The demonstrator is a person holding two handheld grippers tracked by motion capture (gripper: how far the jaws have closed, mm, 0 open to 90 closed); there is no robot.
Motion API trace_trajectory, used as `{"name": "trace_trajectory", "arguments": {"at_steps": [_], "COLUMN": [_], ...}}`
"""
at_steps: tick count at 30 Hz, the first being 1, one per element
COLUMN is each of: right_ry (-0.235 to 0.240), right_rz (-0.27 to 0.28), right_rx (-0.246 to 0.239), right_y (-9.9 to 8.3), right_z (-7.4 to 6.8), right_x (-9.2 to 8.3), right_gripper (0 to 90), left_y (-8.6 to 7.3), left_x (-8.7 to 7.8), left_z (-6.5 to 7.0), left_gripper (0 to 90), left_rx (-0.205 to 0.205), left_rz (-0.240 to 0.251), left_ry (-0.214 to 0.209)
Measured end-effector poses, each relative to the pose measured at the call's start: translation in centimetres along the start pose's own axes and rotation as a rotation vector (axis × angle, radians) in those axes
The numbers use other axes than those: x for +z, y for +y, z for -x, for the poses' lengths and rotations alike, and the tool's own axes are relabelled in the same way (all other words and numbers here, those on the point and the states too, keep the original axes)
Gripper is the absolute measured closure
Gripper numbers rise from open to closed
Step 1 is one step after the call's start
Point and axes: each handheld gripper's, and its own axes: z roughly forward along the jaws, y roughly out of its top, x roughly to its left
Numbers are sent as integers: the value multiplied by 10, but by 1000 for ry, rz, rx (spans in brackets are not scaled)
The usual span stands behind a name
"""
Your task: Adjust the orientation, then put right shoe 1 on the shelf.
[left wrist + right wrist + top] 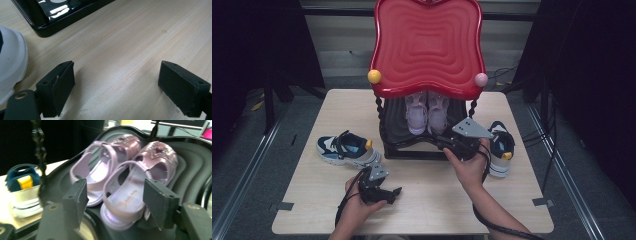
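Observation:
A pair of pale purple sandals (427, 112) stands side by side on the black lower tray (412, 146) of a two-level stand. In the right gripper view the nearer sandal (135, 180) has its heel just beyond my right gripper (116, 192), whose jaws stand apart, and neither pad presses on it. My right gripper (443, 141) sits at the tray's front right edge and points in at the sandals. My left gripper (395, 192) rests low over the bare tabletop near the front, and in its own view the left gripper (116, 85) is wide open with nothing between its jaws.
A red wavy tray (427, 45) tops the stand, with a yellow ball (374, 76) and a pink ball (481, 79) at its front corners. A blue and white sneaker (344, 148) lies left of the stand. Another sneaker (501, 147) lies to the right.

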Motion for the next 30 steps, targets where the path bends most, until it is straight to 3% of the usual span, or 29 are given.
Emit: {"name": "trace_trajectory", "arguments": {"at_steps": [18,30], "right_ry": [198,253], "right_rz": [-111,-199], "right_rx": [37,39], "right_y": [-23,-49], "right_z": [4,11], "right_x": [-28,-40], "right_gripper": [222,199], "left_y": [0,0], "left_x": [0,0], "left_z": [0,0], "left_gripper": [134,134], "left_rx": [-1,0], "left_rz": [0,0], "left_ry": [0,0]}}
